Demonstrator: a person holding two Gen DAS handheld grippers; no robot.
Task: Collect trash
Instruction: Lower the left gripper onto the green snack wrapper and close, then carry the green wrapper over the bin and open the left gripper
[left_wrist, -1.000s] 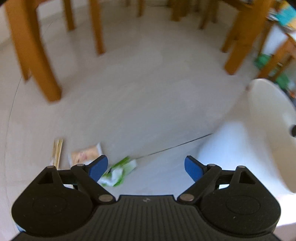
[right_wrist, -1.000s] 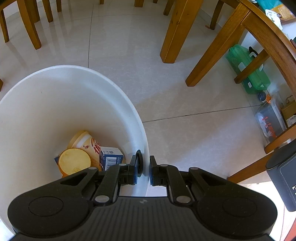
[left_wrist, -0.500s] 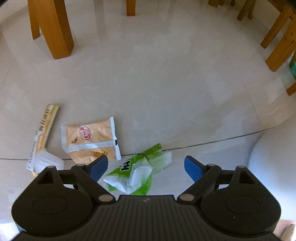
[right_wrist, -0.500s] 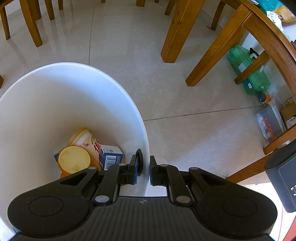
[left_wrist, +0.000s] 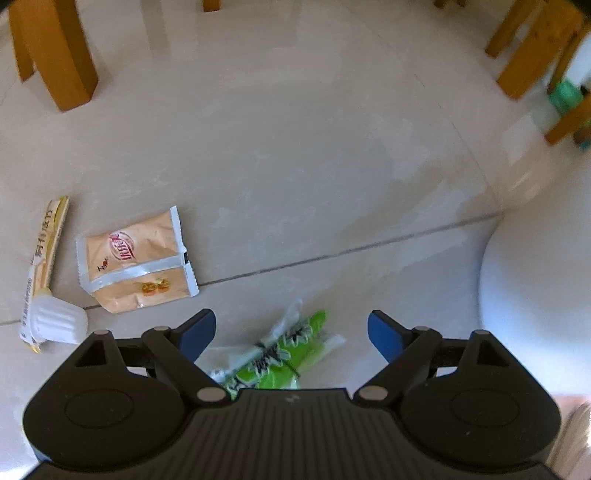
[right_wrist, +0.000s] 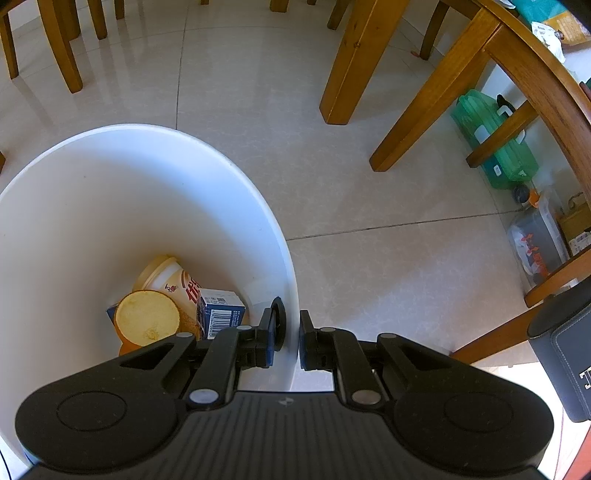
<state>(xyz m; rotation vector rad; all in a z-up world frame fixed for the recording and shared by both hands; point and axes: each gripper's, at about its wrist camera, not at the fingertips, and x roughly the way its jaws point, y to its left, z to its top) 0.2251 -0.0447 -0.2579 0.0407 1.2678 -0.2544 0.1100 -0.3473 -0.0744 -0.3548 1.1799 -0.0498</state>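
You are holding the left gripper (left_wrist: 291, 334) spread wide above the floor, nothing between its blue fingertips (left_wrist: 197, 332) being pressed. The green wrapper (left_wrist: 280, 356) is lying crumpled on the tiles (left_wrist: 295, 166) right below the gap, partly hidden by the gripper body. Just beyond, to the left, a tan snack packet (left_wrist: 136, 262) is lying flat, and further left a long yellow wrapper (left_wrist: 46, 251) with a white ribbed cup (left_wrist: 55, 323) resting on its near end. The white bin (left_wrist: 535, 295) is showing at the right edge.

You are clenching the right gripper (right_wrist: 291, 338) on the bin's rim (right_wrist: 290, 280), one finger inside and one outside. Down inside the bin, a yellow tub (right_wrist: 147, 319), a cup (right_wrist: 170, 278) and a blue carton (right_wrist: 219, 312) are lying together. Beyond, wooden table legs (right_wrist: 351, 62) are standing on the tiles.
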